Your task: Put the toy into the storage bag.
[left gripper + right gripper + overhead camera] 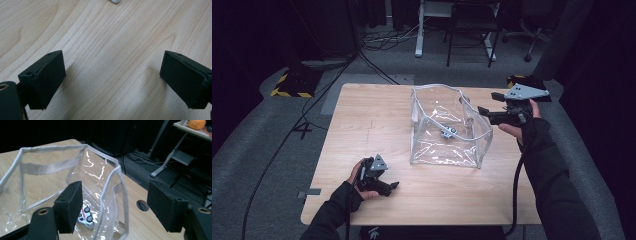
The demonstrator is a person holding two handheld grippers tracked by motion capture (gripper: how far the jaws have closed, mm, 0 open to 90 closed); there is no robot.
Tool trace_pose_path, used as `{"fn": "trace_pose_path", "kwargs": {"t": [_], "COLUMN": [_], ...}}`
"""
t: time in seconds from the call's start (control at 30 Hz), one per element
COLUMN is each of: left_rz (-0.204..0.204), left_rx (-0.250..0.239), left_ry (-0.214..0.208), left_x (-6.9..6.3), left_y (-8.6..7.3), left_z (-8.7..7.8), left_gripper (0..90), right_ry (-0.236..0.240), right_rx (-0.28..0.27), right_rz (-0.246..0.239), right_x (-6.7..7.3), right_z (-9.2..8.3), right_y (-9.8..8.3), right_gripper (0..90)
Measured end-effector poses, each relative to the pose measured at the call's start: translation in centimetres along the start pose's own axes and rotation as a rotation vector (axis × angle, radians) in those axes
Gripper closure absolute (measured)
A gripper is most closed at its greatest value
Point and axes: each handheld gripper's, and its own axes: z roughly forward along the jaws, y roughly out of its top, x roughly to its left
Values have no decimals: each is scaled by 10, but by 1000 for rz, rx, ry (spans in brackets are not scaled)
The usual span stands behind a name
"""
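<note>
Resting low on the wooden table (362, 125) in the lower left of the high view, the left gripper (388, 187) sits in the person's left hand (357, 185), its jaws pointing toward the right of the frame. In the left gripper view its two black jaws stand wide apart with only bare wood grain between them, and a small pale object (115, 1) is cut off by the top edge, too little of it visible to identify.

At the centre of the high view stands a clear plastic bag (447, 127) with pale fabric trim along its rim, its mouth open upward. Inside it, on the bottom, lies a small toy car (448, 132). In the right gripper view the toy car (85, 218) appears white with black wheels, seen through the transparent wall near the lower middle of the frame, partly behind the left-hand jaw.

At the right of the high view, the right gripper (487, 105) is held up in the right hand (519, 127), just beside the bag's right rim, pointing left toward it. Its jaws are spread wide with nothing gripped; in the right gripper view the bag's trimmed corner edge runs between them, not touching either one. A round hole (142, 205) in the tabletop shows beyond the bag there.

Behind the table, in the upper part of the high view, lie grey floor, cables and desk legs (419, 37).
</note>
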Motion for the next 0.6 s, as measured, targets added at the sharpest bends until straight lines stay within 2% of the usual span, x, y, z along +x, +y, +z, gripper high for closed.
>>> {"fn": "trace_pose_path", "kwargs": {"t": [0.2, 0.6], "left_rz": [0, 2], "left_rx": [0, 0], "left_ry": [0, 0], "left_x": [0, 0], "left_y": [0, 0], "left_z": [0, 0], "left_gripper": [65, 66], "right_ry": [-36, -101], "right_rx": [-6, -6], "right_rz": [35, 60], "right_x": [-8, -19], "right_z": [-4, -10], "right_y": [-5, -14], "right_gripper": [260, 247]}}
